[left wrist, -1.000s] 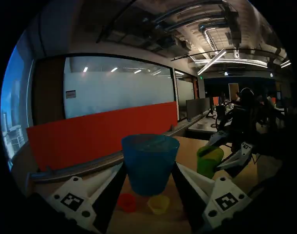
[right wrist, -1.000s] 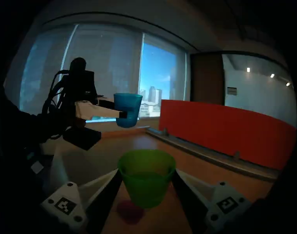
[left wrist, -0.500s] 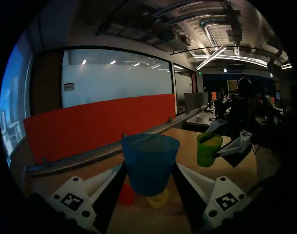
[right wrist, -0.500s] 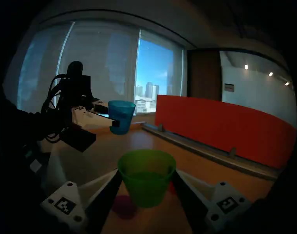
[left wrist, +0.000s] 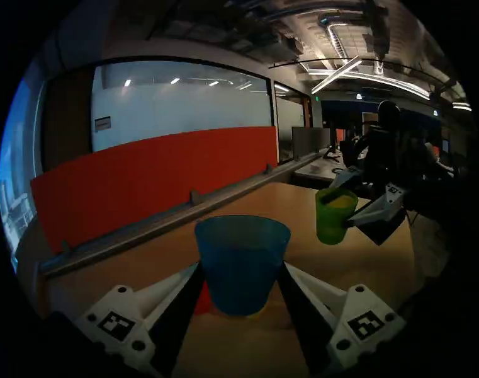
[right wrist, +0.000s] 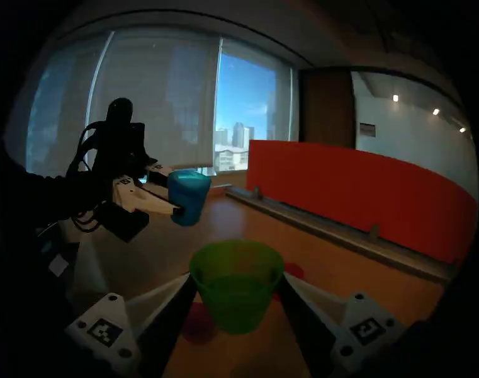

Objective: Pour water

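Left gripper (left wrist: 241,277): I have it clamped on the blue cup (left wrist: 242,252), upright between my fingers. Right gripper (right wrist: 236,286): clamped on the green cup (right wrist: 236,305). A red cup (left wrist: 202,304) sits mostly hidden behind the blue one. I cannot make out the blue cup's contents.

Left gripper view: riding just behind the left gripper (left wrist: 241,274), very near the blue cup (left wrist: 242,252) between its fingers, looking across the wooden table (left wrist: 145,258) toward the red partition (left wrist: 151,170) and the office behind. Right gripper view: set the same way behind the right gripper (right wrist: 237,280), close to the green cup (right wrist: 236,299), facing the window (right wrist: 252,126). Shared by both: table, partition, and the opposite gripper with its cup, farther off at the side.
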The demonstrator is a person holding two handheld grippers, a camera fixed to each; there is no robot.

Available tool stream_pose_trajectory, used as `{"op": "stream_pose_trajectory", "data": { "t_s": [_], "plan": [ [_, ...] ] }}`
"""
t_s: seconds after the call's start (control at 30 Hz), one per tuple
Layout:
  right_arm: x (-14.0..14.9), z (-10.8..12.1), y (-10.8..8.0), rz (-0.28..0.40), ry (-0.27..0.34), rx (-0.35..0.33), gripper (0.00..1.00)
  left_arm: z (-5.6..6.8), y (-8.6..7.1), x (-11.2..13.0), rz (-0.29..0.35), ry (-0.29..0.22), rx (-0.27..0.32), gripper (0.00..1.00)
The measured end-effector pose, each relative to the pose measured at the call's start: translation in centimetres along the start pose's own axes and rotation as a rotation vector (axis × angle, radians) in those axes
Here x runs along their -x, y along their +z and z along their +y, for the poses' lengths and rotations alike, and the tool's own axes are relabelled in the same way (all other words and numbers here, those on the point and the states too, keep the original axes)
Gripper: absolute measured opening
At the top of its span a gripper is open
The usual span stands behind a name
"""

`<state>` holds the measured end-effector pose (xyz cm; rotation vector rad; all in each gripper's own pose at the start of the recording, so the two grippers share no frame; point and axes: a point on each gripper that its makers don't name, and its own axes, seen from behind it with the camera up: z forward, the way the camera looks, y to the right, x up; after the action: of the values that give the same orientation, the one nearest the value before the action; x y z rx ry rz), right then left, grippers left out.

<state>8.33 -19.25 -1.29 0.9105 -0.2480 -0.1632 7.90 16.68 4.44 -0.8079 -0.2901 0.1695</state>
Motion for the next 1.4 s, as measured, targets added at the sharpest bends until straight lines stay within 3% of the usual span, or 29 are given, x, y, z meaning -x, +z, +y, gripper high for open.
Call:
{"op": "stream_pose_trajectory", "data": {
  "t_s": [0.6,0.9,1.4],
  "plan": [
    [4.0,1.0,0.1,-0.111,0.011,-0.008,0.89,2.0,1.8,6.5,-0.149,0.031,0.060,0.79],
    [6.0,1.1,0.4,-0.167,0.025,-0.027,0.89,2.5,1.9,9.5,-0.224,0.071,0.082,0.80],
    [8.1,1.8,0.6,-0.215,0.042,-0.027,0.89,2.5,2.9,13.2,-0.329,0.087,0.119,0.79]
  ]
}}
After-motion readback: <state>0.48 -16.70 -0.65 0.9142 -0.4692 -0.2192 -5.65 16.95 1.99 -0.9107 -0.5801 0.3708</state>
